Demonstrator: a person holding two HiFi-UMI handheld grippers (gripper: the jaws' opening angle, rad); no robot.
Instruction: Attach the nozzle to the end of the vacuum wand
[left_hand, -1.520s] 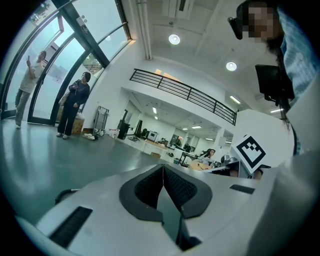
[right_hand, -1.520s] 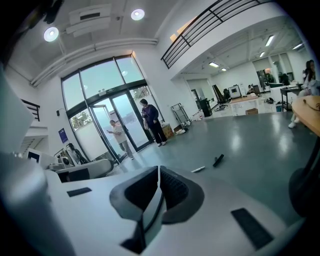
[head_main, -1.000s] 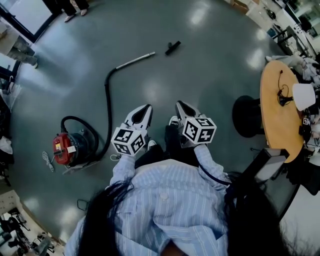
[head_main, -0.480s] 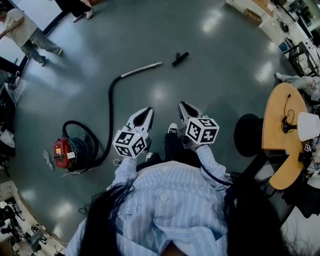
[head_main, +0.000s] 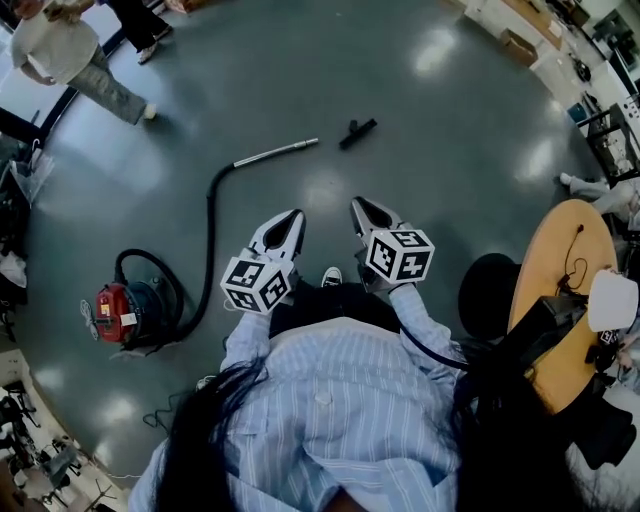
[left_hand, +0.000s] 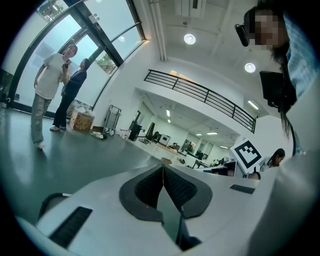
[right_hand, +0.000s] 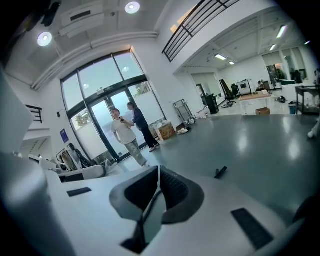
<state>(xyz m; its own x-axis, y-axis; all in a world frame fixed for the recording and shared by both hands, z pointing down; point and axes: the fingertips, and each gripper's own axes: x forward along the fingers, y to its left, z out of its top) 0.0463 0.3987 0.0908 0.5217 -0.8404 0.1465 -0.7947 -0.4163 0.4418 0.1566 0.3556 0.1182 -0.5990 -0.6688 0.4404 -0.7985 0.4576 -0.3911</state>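
Black nozzle (head_main: 357, 131) flat on the grey floor (head_main: 450, 120), just right of the vacuum wand (head_main: 276, 152) tip, apart from it. Wand also on the floor, joined to a black hose (head_main: 211, 230) curving back to a red vacuum cleaner (head_main: 125, 308) at the left. Nearer the body, left hand-held gripper (head_main: 296, 214) and right hand-held gripper (head_main: 356, 203) side by side, both clenched on nothing, well short of nozzle and wand. Round wooden counter (head_main: 548, 262) far right.
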